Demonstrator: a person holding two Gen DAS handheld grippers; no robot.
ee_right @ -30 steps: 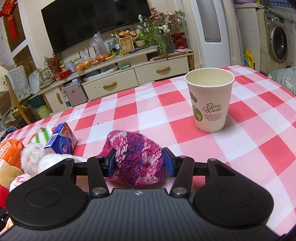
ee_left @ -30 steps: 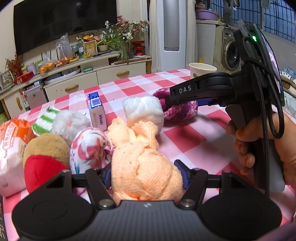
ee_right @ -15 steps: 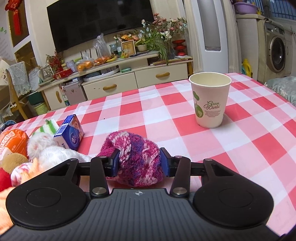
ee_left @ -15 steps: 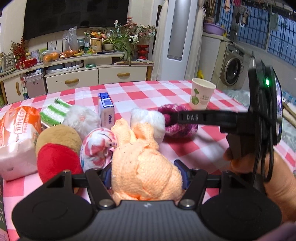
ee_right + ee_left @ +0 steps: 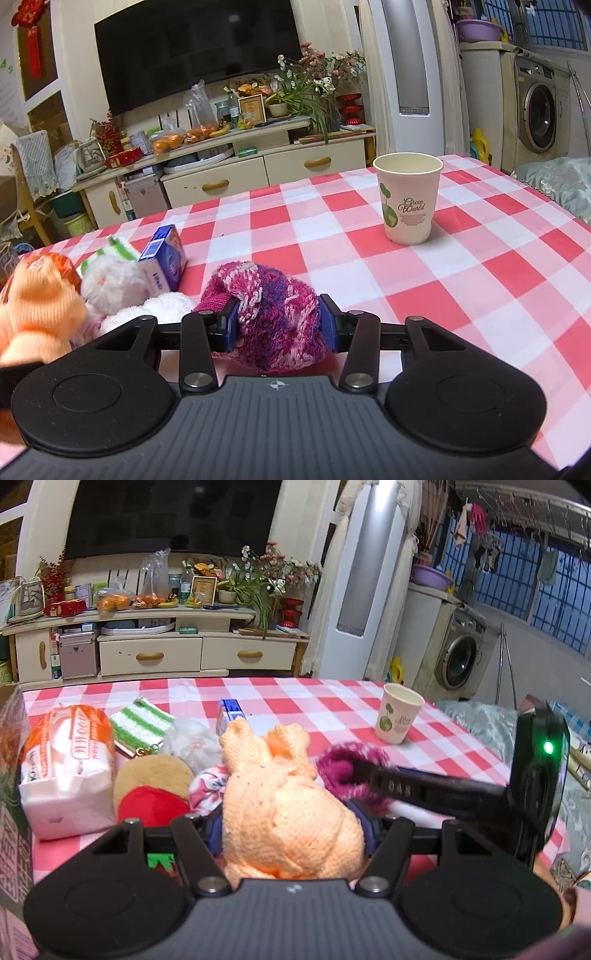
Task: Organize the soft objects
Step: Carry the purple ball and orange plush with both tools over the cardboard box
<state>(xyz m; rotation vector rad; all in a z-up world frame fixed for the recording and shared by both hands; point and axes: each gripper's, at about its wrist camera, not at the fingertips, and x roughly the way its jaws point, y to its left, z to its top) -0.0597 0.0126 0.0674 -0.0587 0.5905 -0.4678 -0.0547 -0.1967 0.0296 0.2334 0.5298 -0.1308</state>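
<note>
My left gripper (image 5: pixel 291 827) is shut on an orange knitted piece (image 5: pixel 288 805), held above the red-checked tablecloth (image 5: pixel 295 701); that piece also shows at the left edge of the right wrist view (image 5: pixel 40 314). My right gripper (image 5: pixel 279 325) is shut on a magenta and purple knitted piece (image 5: pixel 273 306), its blue pads pressed into both sides. In the left wrist view the right gripper (image 5: pixel 347 771) reaches in from the right, with the magenta piece (image 5: pixel 343 768) just beside the orange one.
Left of the grippers lie a fluffy white ball (image 5: pixel 114 277), a white towel roll (image 5: pixel 155 306), a floral cloth ball (image 5: pixel 208 790), a tan and red plush (image 5: pixel 151 790), a green-striped cloth (image 5: pixel 142 723), a blue carton (image 5: pixel 162 258) and a tissue pack (image 5: pixel 66 764). A paper cup (image 5: pixel 408 199) stands far right.
The right jaws have squeezed in on the magenta piece. Both grippers have drawn back and up with their knitted pieces; the left one has rolled, and the right gripper now sits closer beside it.
</note>
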